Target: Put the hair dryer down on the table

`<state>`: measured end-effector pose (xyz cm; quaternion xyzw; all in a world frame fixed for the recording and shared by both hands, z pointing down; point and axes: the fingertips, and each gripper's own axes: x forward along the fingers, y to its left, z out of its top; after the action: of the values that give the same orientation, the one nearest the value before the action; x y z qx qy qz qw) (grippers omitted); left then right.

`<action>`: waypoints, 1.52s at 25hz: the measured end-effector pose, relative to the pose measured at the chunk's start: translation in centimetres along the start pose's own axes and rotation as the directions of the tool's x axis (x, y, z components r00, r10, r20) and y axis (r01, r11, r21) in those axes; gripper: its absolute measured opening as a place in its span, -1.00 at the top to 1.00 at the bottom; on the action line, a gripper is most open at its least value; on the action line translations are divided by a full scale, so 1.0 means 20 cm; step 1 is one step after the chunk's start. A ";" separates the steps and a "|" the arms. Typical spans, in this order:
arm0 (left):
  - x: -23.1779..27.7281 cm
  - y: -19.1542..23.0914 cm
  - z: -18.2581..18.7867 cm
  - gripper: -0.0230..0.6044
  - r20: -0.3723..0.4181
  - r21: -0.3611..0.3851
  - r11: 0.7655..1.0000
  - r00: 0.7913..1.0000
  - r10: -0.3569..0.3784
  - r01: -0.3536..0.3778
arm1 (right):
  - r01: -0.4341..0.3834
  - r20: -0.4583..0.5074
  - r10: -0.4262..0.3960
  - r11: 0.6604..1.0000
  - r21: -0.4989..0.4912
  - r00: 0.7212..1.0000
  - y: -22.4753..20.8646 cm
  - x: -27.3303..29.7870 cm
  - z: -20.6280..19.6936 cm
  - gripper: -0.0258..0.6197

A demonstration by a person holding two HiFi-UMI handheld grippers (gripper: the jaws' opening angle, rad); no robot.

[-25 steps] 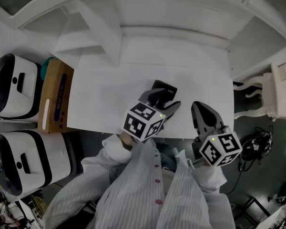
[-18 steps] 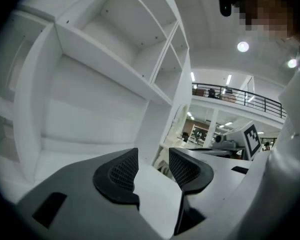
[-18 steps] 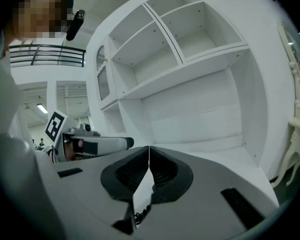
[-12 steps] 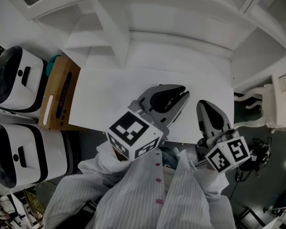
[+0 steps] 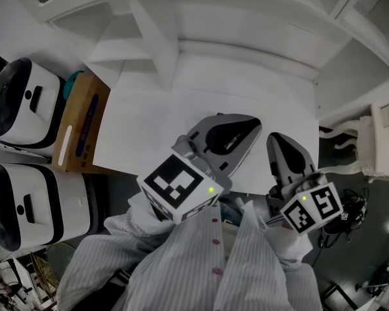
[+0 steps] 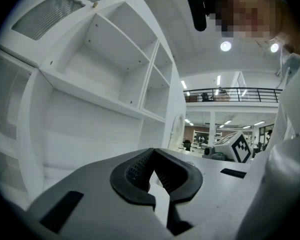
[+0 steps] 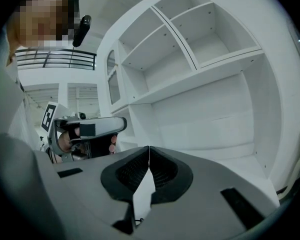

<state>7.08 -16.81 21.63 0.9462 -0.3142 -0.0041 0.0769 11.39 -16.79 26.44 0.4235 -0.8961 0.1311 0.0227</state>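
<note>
Ok, status: hair dryer is not visible in any of the 3 views, so I can't give its long axis or its bearing from either gripper.

- Left gripper (image 5: 249, 126): jaws have just been closing and are now pressed together, nothing between them. Its own view (image 6: 152, 157) shows pads meeting on empty air, pointing roughly level at the shelf unit (image 6: 115, 69).
- Right gripper (image 7: 148, 155): jaws together too, nothing pinched. In the head view it (image 5: 277, 139) sits just beside the left one, over the near right part of the worktop (image 5: 155, 118).
- Visible worktop is bare white. Only hidden patch is under the 2 grippers, mostly under the left one.

My read: if the dryer is on the worktop, it's under the left gripper, which makes the left the nearer hand. That fits a put-down already done, but it's a guess, not a sighting.

Next move hinges on clearing that blind patch so the head view can confirm the dryer lies flat on the worktop. Cardboard box (image 5: 81, 125) sits off the left edge, well apart, no issue.
</note>
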 end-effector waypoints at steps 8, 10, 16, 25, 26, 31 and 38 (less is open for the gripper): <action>0.04 0.01 -0.07 0.90 -0.037 0.007 1.000 0.999 -0.026 0.027 | -0.012 -0.021 0.012 1.000 -0.025 1.000 0.00 0.02 0.00 0.88; 0.04 0.02 -0.09 0.90 -0.046 -0.003 1.000 0.999 -0.027 0.026 | -0.009 -0.023 0.009 1.000 -0.027 1.000 0.00 0.03 0.00 0.88; 0.06 0.06 -0.12 0.90 -0.064 -0.018 1.000 0.998 -0.018 0.017 | 0.001 -0.017 -0.002 1.000 -0.021 1.000 -0.02 0.04 0.01 0.88; 0.10 0.15 -0.18 0.90 -0.103 -0.041 0.999 0.995 -0.008 0.003 | 0.009 -0.035 -0.010 1.000 -0.018 0.999 -0.04 0.08 0.00 0.88; 0.10 0.15 -0.19 0.90 -0.108 -0.044 0.999 0.994 -0.008 0.003 | 0.013 -0.038 -0.013 1.000 -0.016 0.999 -0.04 0.08 -0.01 0.88; 0.14 0.19 -0.22 0.90 -0.147 -0.014 1.000 0.989 -0.015 0.013 | 0.027 -0.042 -0.027 1.000 -0.003 0.999 -0.08 0.09 0.00 0.88; 0.17 0.22 -0.19 0.90 -0.145 0.085 0.996 0.989 -0.026 0.039 | 0.034 -0.048 -0.034 0.999 -0.008 0.998 -0.10 0.09 0.00 0.88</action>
<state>7.34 -21.84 26.12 0.9516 -0.2921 0.0767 0.0578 11.70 -19.43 27.13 0.4352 -0.8885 0.1376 0.0481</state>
